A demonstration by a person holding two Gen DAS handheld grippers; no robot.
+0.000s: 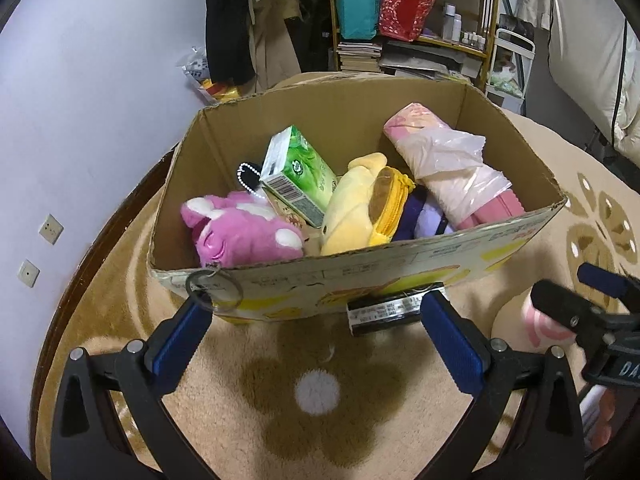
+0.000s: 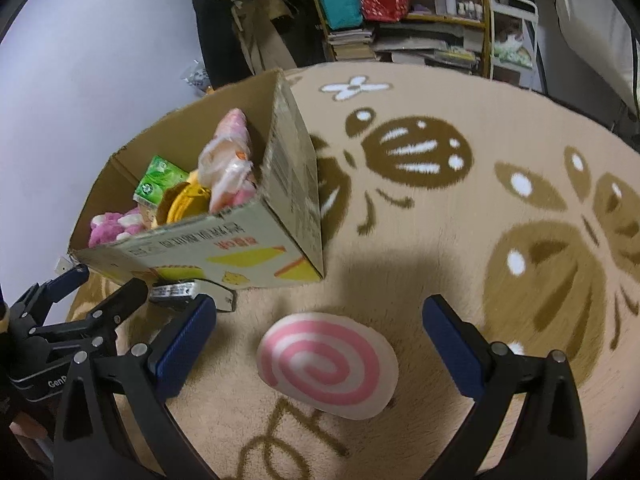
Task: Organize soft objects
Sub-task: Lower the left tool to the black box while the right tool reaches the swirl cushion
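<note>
Tan patterned blanket (image 2: 440, 240) underlies everything. At left, my left gripper (image 1: 316, 312) has fingers spread wide and empty before the cardboard box (image 1: 360, 276) holding the pink plush (image 1: 240, 232) and yellow plush (image 1: 360, 204). At right, my right gripper (image 2: 320, 320), fingers wide, brackets the pink-spiral cushion (image 2: 326, 364) without touching.

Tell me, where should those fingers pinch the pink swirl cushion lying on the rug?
Across the swirl cushion, from above: it lies flat on the rug, squarely between the open right gripper fingers. One finger on each rounded side edge should squeeze it, probably.
</note>
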